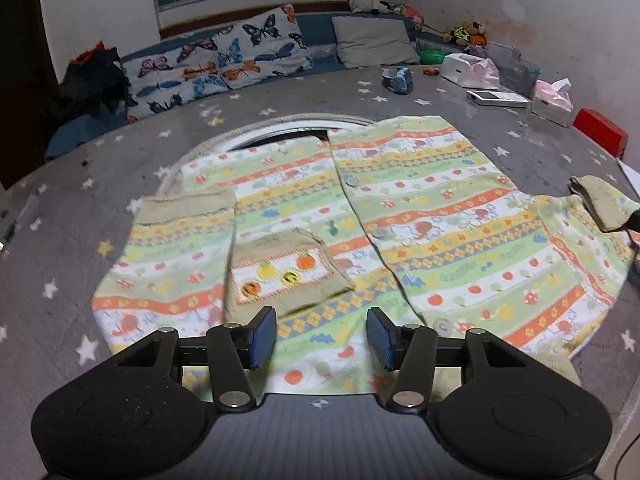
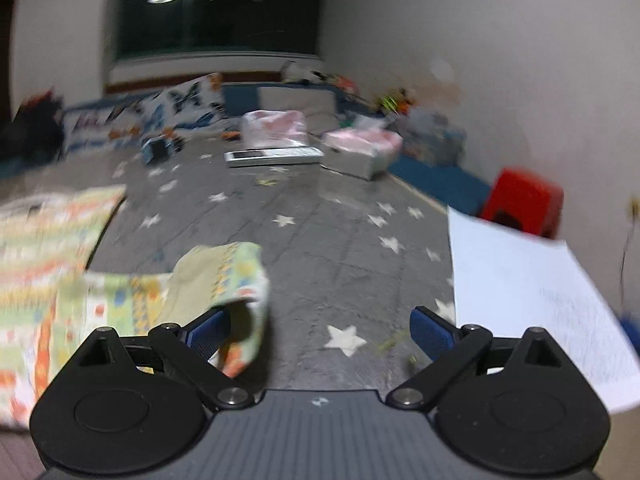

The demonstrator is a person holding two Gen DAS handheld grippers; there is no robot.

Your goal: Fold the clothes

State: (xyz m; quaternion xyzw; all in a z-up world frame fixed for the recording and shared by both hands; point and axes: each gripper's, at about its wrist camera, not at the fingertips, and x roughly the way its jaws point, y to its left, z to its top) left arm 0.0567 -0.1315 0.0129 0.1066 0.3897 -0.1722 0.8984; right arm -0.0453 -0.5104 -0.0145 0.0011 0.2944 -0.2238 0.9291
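A child's striped cardigan [image 1: 400, 216] with fruit and flower prints lies spread front up on the grey star-patterned surface [image 1: 280, 108]. Its left sleeve [image 1: 176, 248] is folded in over the body, beside a khaki chest pocket [image 1: 284, 272]. My left gripper [image 1: 322, 332] is open just above the cardigan's lower hem. The right sleeve's khaki cuff [image 1: 600, 200] is raised at the far right. In the right wrist view the sleeve end [image 2: 224, 280] drapes over my left fingertip [image 2: 208, 332]. My right gripper [image 2: 320, 332] is wide open.
Butterfly pillows [image 1: 224, 60] and a grey pillow [image 1: 372, 40] lie at the back. Tissue boxes [image 1: 552, 100], a white flat device [image 1: 496, 98], a red box [image 1: 600, 130], toys [image 1: 468, 32] and a white paper sheet [image 2: 532, 312] sit along the right side.
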